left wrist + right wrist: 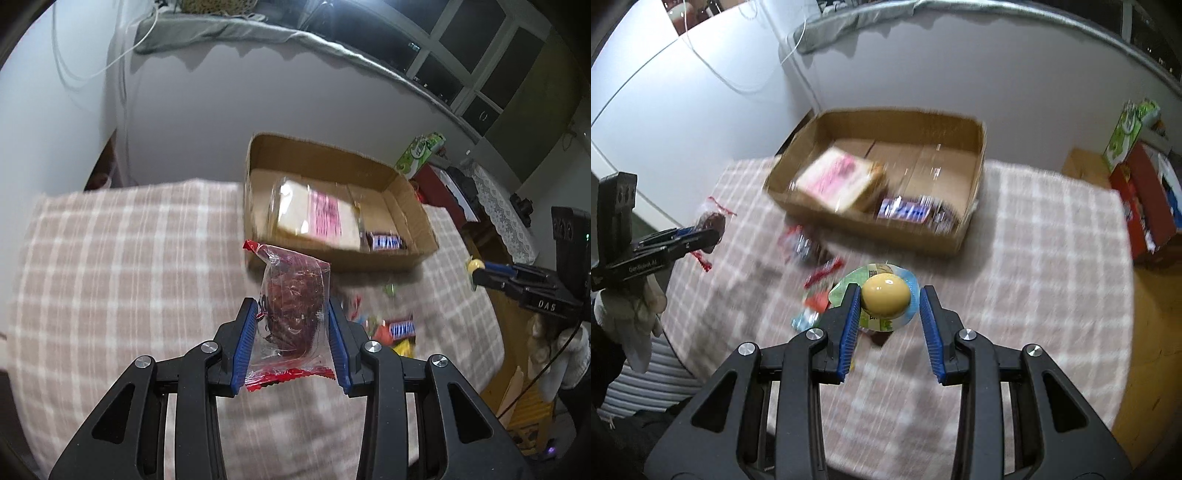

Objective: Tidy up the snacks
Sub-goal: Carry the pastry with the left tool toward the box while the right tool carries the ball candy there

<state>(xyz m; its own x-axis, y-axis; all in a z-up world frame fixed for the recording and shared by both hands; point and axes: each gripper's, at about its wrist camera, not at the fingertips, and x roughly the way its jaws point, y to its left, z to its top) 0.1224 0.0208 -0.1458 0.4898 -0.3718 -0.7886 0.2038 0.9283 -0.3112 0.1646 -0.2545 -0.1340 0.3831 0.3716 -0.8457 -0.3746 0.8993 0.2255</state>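
My left gripper (291, 308) is shut on a clear packet of dark red snack (295, 291), held up above the plaid tablecloth (129, 258). That gripper also shows at the left of the right wrist view as the left gripper (711, 234) with the red packet (713, 221). My right gripper (891, 291) is shut on a packed yellow egg (886, 297), lifted off the cloth. Beyond both stands an open cardboard box (332, 256) (871, 230). It holds a pink-labelled bread pack (838, 181) and chocolate bars (905, 212).
Loose snacks (809, 247) lie on the cloth in front of the box, among them a chocolate bar (402, 328). A white wall rises behind the table. A green carton (1126, 129) and red boxes (1145, 206) sit off the table's right side. A gloved hand (635, 314) holds the left gripper.
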